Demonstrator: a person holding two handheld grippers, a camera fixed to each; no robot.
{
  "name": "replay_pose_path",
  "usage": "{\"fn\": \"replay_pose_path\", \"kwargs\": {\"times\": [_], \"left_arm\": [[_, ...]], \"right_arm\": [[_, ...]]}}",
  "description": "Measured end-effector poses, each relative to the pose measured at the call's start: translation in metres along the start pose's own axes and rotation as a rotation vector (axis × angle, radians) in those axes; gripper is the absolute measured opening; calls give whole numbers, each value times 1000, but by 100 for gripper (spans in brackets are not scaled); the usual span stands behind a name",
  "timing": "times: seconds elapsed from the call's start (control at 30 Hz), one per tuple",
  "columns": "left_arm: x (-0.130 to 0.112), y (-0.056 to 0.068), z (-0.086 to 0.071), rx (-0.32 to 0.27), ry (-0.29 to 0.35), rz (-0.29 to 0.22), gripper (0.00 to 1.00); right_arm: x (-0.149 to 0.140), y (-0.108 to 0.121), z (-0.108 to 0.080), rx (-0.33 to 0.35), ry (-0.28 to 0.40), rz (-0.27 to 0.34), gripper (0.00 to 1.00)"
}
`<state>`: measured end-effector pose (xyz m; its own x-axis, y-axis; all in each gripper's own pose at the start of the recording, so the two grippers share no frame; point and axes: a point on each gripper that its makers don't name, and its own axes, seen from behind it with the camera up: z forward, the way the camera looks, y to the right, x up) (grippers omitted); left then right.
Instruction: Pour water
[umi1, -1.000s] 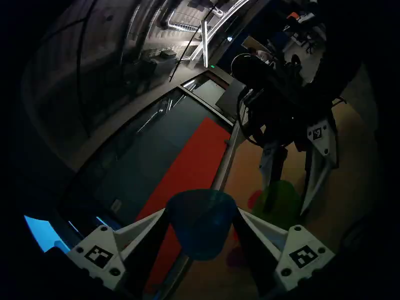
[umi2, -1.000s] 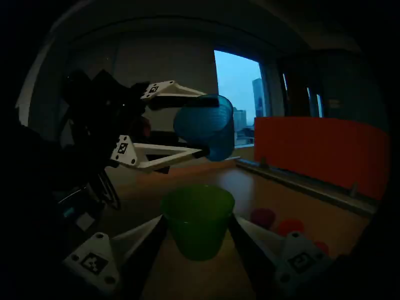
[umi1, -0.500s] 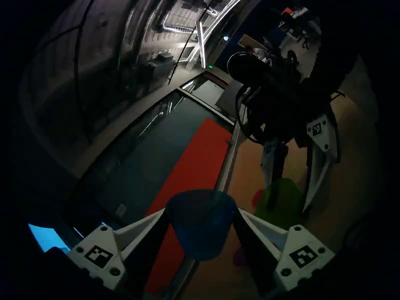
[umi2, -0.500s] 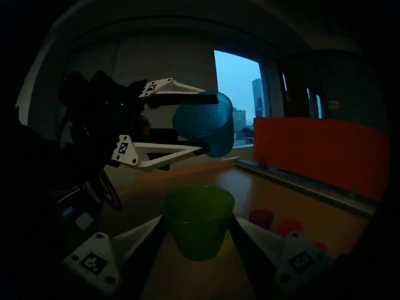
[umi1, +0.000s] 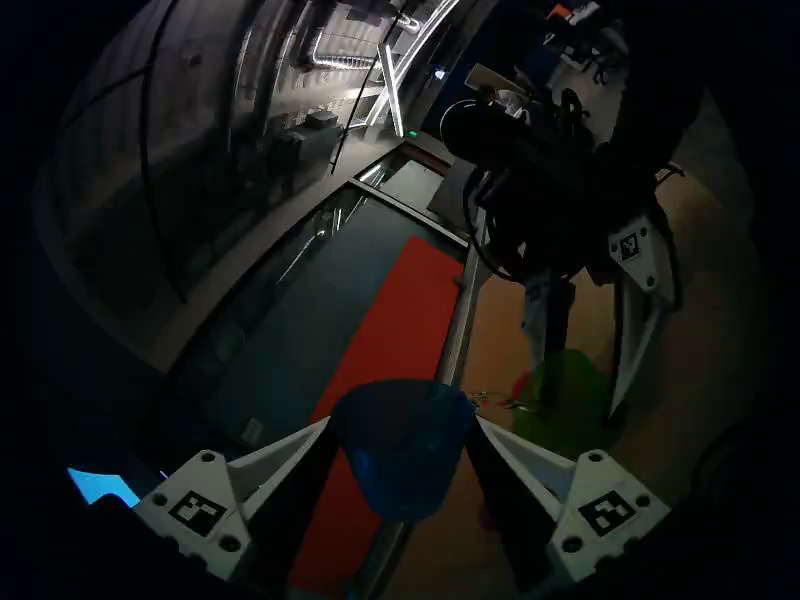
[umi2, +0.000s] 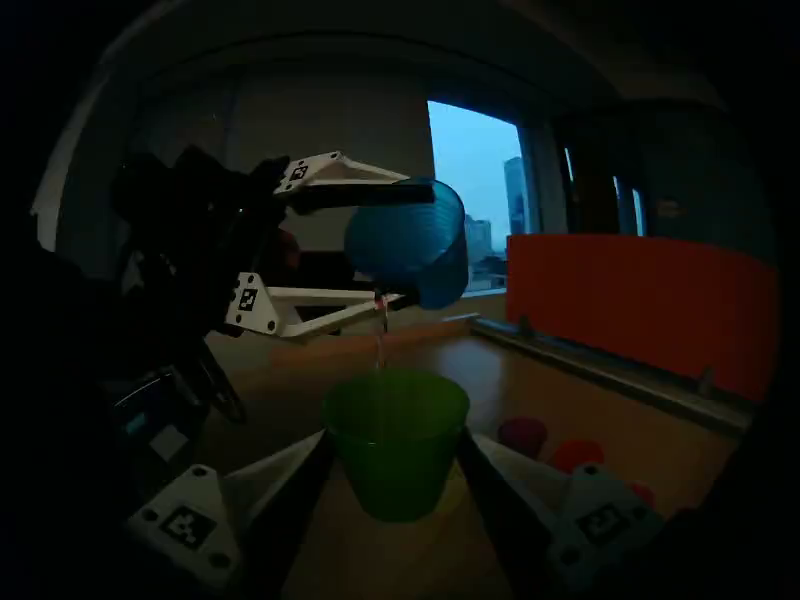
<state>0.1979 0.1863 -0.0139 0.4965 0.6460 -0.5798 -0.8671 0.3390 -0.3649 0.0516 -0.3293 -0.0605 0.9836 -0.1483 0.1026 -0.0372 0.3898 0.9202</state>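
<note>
Here it comes: a thin thread of water (umi2: 380, 338) drops from the lower lip of the blue cup (umi2: 405, 245) straight down into the green cup (umi2: 397, 480) below! Half a second ago no stream was showing, and the blue cup has tipped a touch further since then. The left gripper (umi2: 415, 245) has its two fingers closed in on the blue cup's sides, gripping it tilted well over, above and just behind the green one. The right gripper (umi2: 397, 440) has both fingers pressed on the green cup, which sits upright, mouth up, over the near part of the wooden worktop (umi2: 600, 400). Whether its base touches the wood, I cannot tell. The light is dim, so the water level inside either cup is not readable. The green cup has not shifted between the frames. In the left gripper view the blue cup sits clamped between that gripper's own fingers, with the green cup farther off, lower right. An orange partition (umi2: 640, 300) runs along the worktop's right edge, and a few small red and pink round pieces (umi2: 527, 435) lie near it
</note>
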Motion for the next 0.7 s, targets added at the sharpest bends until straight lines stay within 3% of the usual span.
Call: {"fn": "replay_pose_path", "kwargs": {"times": [0.7], "left_arm": [[2, -1, 5, 2, -12, 60, 86]], "right_arm": [[4, -2, -2, 3, 3, -10, 99]]}}
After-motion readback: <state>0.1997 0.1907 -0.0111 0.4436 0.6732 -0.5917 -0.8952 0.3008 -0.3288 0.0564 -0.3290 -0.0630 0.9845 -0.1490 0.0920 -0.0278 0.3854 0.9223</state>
